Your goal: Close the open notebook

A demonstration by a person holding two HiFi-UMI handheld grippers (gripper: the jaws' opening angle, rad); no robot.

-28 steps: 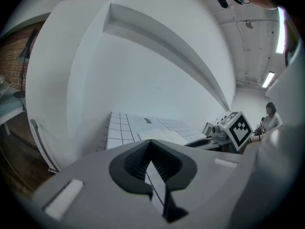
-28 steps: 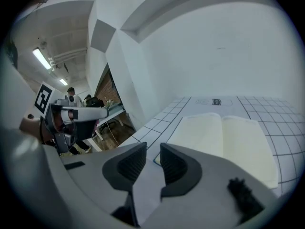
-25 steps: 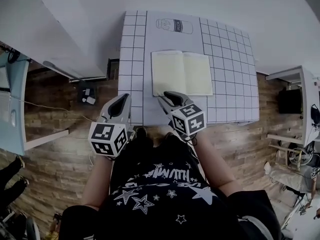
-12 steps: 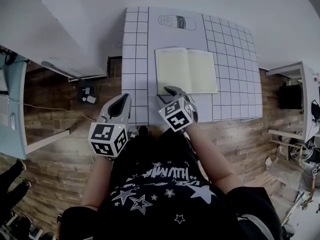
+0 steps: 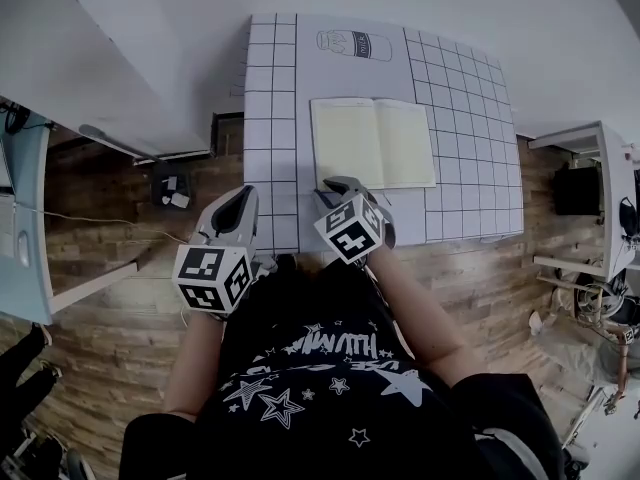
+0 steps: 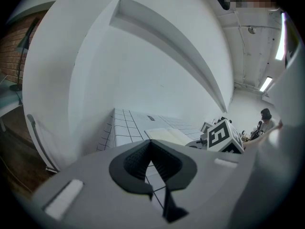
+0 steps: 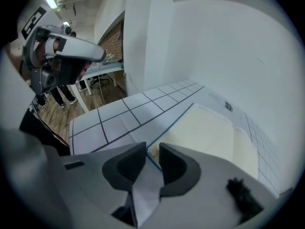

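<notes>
An open notebook (image 5: 373,143) with cream pages and a thin blue cover edge lies flat on the white gridded table (image 5: 270,88). My right gripper (image 5: 335,186) points steeply down at its near left corner. In the right gripper view the jaws (image 7: 152,151) are closing, with a narrow gap between them and the blue-edged corner of the notebook (image 7: 205,132) at their tips. My left gripper (image 5: 240,203) hovers over the table's near edge, left of the notebook, with its tips (image 6: 151,144) together and nothing held.
A milk carton outline (image 5: 350,45) is printed on the table's far side. A white wall and a shelf run along the left. Wooden floor lies below the table's near edge. A small table (image 5: 590,183) stands at the right.
My right gripper has dropped and rolled, and now sits at the notebook's near left corner. The left gripper has hardly moved.
</notes>
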